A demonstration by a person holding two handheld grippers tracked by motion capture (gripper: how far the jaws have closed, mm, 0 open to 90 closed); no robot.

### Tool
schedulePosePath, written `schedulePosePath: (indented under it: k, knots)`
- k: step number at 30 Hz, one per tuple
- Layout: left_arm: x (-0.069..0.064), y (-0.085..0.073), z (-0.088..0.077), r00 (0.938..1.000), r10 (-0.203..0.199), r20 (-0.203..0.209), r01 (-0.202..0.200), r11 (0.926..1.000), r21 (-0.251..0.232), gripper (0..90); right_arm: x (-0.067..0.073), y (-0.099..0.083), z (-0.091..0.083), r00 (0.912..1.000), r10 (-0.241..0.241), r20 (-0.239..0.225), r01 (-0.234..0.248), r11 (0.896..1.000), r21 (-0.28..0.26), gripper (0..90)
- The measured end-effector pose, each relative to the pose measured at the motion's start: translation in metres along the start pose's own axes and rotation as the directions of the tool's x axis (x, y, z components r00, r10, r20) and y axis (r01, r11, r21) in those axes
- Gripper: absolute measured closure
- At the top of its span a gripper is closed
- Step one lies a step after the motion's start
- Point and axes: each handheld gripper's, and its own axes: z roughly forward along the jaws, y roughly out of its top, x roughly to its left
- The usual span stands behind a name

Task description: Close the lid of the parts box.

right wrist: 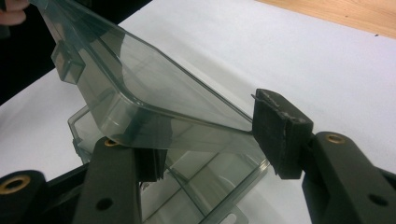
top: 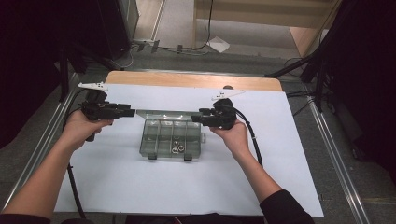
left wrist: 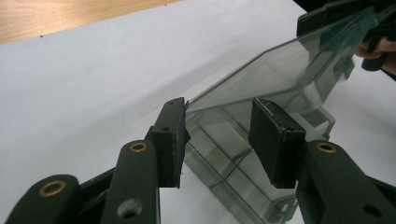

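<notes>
- High view: a clear plastic compartment box sits at the middle of the white table cover, its hinged lid raised toward the far side.
- A few small metal nuts lie in one near-right compartment; the other compartments look empty.
- The box looks light, stiff and slick, so it is likely to slide on the cover if the lid is pushed sideways; the thin lid could flex or crack under a hard squeeze.
- The best hold looks to be the lid's end edges, near its corners, taken flat between the pads.
- Left gripper: jaws apart, straddling the lid's end; one pad touches the corner, the other stands clear, so no clamp.
- Right gripper: jaws around the opposite end of the lid, the right pad against the edge; whether it truly pinches, I cannot tell.
- Wooden table edge shows beyond the cover.
</notes>
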Motion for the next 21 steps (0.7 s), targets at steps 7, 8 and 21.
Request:
schedulePosePath:
  k: [7,8,21]
  knots:
    - [-0.007,0.019,-0.002,0.998,-0.06,0.021,0.06,0.9982,-0.003,84.0,0.002,-0.003,-0.002,1.0,-0.008,0.001,0.008,1.0,-0.007,46.9]
    - [-0.01,0.023,-0.001,0.9989,-0.046,0.012,0.046,0.9989,-0.007,87.4,0.002,-0.003,-0.003,0.9999,-0.011,0.005,0.011,1.0,-0.007,46.9]
    - [-0.035,0.023,0.029,0.9962,0.059,0.064,-0.062,0.9973,0.039,90.0,-0.001,-0.009,-0.008,0.9998,0.017,-0.006,-0.017,1.0,0.009,46.2]
